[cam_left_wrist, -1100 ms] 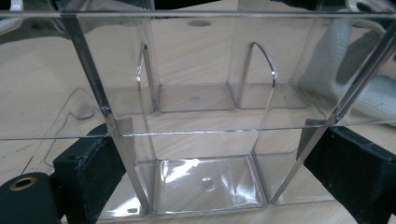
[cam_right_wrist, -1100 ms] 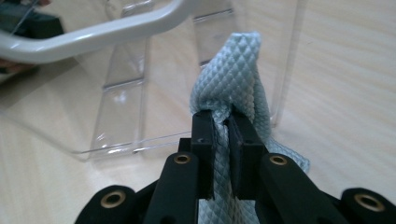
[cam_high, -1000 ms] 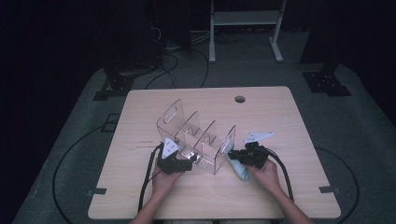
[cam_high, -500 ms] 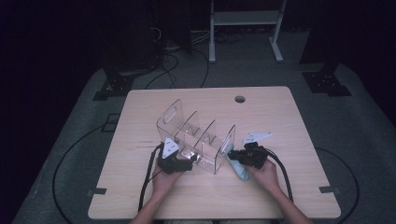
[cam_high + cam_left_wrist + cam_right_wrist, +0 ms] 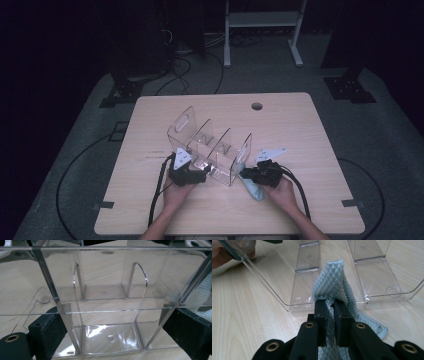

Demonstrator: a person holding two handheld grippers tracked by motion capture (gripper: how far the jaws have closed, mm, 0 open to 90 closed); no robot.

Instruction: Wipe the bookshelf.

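Pinching a pale-blue waffle-weave cloth (image 5: 334,287), the right gripper (image 5: 330,305) nears the clear acrylic divided organiser (image 5: 210,147) (left gripper (image 5: 112,322) clamps its wall).

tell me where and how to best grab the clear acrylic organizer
Grip the clear acrylic organizer by a thin upright wall or divider at its near open edge, coming in level from the person's side. The walls are flat, narrow plates that jaws can straddle; the left tool stands that way, one jaw either side of a compartment.
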